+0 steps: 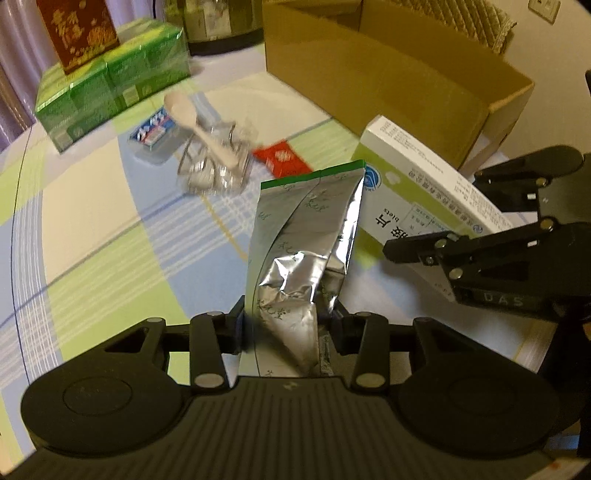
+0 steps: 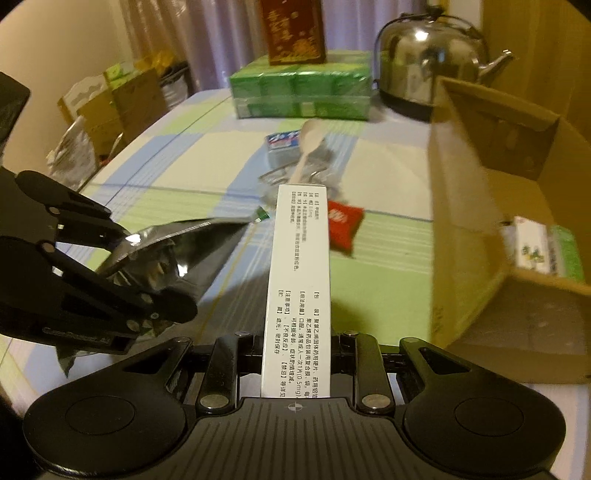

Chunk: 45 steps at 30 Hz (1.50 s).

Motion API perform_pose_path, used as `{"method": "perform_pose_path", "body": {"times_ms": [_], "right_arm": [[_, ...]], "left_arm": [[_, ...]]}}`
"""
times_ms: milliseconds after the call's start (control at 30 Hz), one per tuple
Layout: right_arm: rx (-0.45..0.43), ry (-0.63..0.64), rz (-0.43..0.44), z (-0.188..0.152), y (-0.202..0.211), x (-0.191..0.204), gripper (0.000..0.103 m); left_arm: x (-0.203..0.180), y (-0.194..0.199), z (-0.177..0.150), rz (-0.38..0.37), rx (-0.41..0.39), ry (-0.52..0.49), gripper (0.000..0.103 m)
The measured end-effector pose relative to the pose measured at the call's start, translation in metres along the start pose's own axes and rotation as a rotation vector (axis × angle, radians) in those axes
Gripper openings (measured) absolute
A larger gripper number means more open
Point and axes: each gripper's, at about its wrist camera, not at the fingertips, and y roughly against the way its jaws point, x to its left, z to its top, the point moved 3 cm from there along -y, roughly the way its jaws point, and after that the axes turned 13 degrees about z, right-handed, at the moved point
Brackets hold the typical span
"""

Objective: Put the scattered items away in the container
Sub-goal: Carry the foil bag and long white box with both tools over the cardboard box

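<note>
My left gripper (image 1: 288,328) is shut on a crumpled silver foil pouch (image 1: 306,229) with a green top edge, held above the table. To its right, my right gripper (image 1: 436,218) grips a white and green medicine box (image 1: 406,184). In the right wrist view that gripper (image 2: 297,350) is shut on the medicine box (image 2: 299,266), which points forward. The left gripper (image 2: 147,262) with the foil pouch (image 2: 192,236) is at the left. An open cardboard box (image 2: 472,206) stands to the right with a few packets inside.
On the checked tablecloth lie a white spoon (image 1: 199,122) on clear plastic packaging (image 1: 214,166), a red sachet (image 1: 282,158) and a blue-white packet (image 1: 155,133). At the back stand a green tissue pack (image 1: 110,92), a red-brown box (image 1: 77,29) and a steel kettle (image 2: 428,62).
</note>
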Motion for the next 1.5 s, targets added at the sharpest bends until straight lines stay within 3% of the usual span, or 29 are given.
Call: {"method": "perform_pose_path", "body": {"times_ms": [400,800,1100,1500], "right_arm": [[-0.124,-0.006,-0.064,0.036,0.067,-0.002,0.021],[-0.222,-0.054,-0.192,0.063,0.152,-0.068,0.021],[-0.218,-0.11,-0.243,0.064,0.168,-0.13,0.021],[-0.196,-0.176,-0.233,0.073,0.145,-0.189,0.021]], "left_arm": [[-0.019,0.053,0.062,-0.009,-0.155,0.009,0.037],[-0.077,0.09,0.149,-0.074,-0.251,-0.063,0.037],[-0.125,0.075,0.2,-0.134,-0.243,-0.081,0.037],[-0.13,0.012,0.232,-0.204,-0.185,0.093,0.037]]}}
